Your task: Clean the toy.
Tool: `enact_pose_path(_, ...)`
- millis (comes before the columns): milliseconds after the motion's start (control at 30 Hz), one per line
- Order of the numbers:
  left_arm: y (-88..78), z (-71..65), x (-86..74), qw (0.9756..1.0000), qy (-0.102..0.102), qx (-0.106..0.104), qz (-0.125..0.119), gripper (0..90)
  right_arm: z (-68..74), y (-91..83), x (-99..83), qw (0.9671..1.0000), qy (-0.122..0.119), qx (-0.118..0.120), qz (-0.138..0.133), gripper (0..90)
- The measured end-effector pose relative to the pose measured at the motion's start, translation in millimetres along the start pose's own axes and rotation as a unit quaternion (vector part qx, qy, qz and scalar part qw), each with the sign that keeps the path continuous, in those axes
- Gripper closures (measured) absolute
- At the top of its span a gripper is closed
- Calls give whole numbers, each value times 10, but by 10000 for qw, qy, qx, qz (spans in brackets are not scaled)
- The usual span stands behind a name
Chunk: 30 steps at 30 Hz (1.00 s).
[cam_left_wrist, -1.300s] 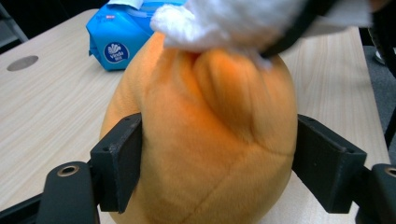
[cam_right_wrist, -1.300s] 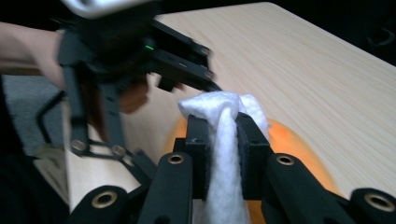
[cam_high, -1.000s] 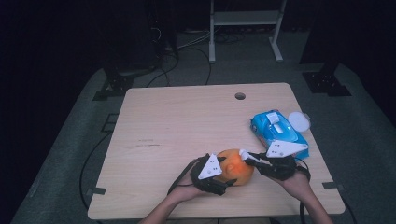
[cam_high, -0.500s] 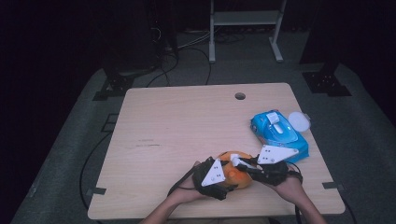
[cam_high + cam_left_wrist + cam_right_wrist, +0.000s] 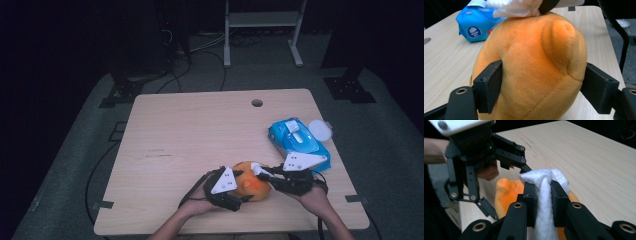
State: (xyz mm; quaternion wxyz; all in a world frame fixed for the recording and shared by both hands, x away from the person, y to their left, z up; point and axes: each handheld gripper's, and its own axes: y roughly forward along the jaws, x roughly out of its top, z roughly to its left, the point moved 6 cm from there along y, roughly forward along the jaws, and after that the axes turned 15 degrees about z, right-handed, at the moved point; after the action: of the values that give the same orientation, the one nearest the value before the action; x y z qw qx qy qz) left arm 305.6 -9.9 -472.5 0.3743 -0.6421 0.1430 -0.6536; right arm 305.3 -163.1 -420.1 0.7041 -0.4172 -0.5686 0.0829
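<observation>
An orange plush toy (image 5: 252, 184) rests on the wooden table (image 5: 200, 130) near its front edge. My left gripper (image 5: 246, 190) is shut on it from the left. In the left gripper view the black pads (image 5: 489, 87) press into both flanks of the plush toy (image 5: 531, 65). My right gripper (image 5: 260, 171) comes in from the right, shut on a white wipe (image 5: 256, 167). The wipe (image 5: 544, 178) is bunched between the jaws of my right gripper (image 5: 544, 195) and touches the top of the plush (image 5: 505, 190). The wipe (image 5: 514, 7) shows above the toy in the left gripper view.
A blue pack of wipes (image 5: 297, 137) lies at the table's right edge, with a white round lid (image 5: 320, 131) beside it. A cable hole (image 5: 257, 103) sits near the far edge. Beyond the table stand a metal frame (image 5: 262, 30) and floor cables.
The right gripper with the wipe has shifted slightly across the top of the plush. The left gripper and the plush have stayed in place.
</observation>
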Motion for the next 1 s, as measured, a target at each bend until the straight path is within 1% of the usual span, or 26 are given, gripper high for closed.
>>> enact_pose_path(33,-17,45,-7,9998,-178,-46,-50,240,-81,-17,-29,9999,111,-110,-2,767)
enact_pose_path(67,-24,68,-16,9996,-254,-81,-63,240,-126,-24,-55,9997,154,-186,6,767)
enact_pose_path(100,-27,89,-22,9993,-328,-114,-104,240,-188,-41,-98,9993,274,-235,2,767)
enact_pose_path(133,-30,105,-29,9991,-386,-144,-126,240,-246,-63,-142,9989,400,-249,-28,767)
enact_pose_path(167,-30,105,-29,9991,-386,-144,-126,240,-288,-82,-180,9984,503,-255,-44,767)
enact_pose_path(200,-36,124,-34,9987,-460,-170,-150,240,-319,-99,-212,9981,546,-285,-47,767)
enact_pose_path(233,-38,130,-35,9985,-482,-196,-153,240,-326,-106,-221,9980,558,-300,-43,767)
enact_pose_path(400,-53,160,-44,9981,-550,-232,-153,240,-301,-108,-205,9982,469,-361,-12,767)
enact_pose_path(500,-79,218,-65,9965,-753,-305,-208,241,-270,-117,-196,9985,342,-428,75,767)
enact_pose_path(533,-79,218,-65,9965,-753,-305,-208,245,-267,-120,-199,9984,334,-444,109,767)
enact_pose_path(567,-94,257,-80,9948,-918,-351,-249,245,-265,-113,-210,9983,356,-439,141,767)
enact_pose_path(600,-97,270,-85,9941,-979,-378,-268,245,-262,-101,-216,9983,352,-427,157,767)
enact_pose_path(667,-90,272,-87,9942,-980,-356,-250,245,-225,-51,-212,9985,326,-400,183,767)
enact_pose_path(733,-77,261,-72,9941,-1011,-293,-253,245,-144,-17,-157,9990,248,-323,166,767)
enact_pose_path(767,-77,261,-72,9941,-1011,-293,-253,245,-144,-17,-157,9990,248,-323,166,767)
enact_pose_path(800,-65,254,-57,9936,-1087,-215,-234,245,-31,12,-72,9998,108,-158,81,766)
enact_pose_path(833,-54,240,-43,9935,-1103,-152,-223,245,7,21,-47,9999,58,-93,62,766)
enact_pose_path(867,-54,240,-43,9935,-1103,-152,-223,244,7,21,-47,9999,58,-93,62,766)
enact_pose_path(900,-56,223,-33,9944,-1037,-80,-171,238,68,46,0,9998,-124,-137,115,767)
enact_pose_path(933,-60,219,-30,9950,-973,-103,-187,225,64,45,2,9996,-159,-171,136,767)
enact_pose_path(967,-60,219,-30,9950,-973,-103,-187,207,64,45,2,9996,-159,-171,136,767)
enact_pose_path(1000,-63,215,-34,9955,-912,-151,-189,207,44,33,-5,9997,-137,-161,130,768)
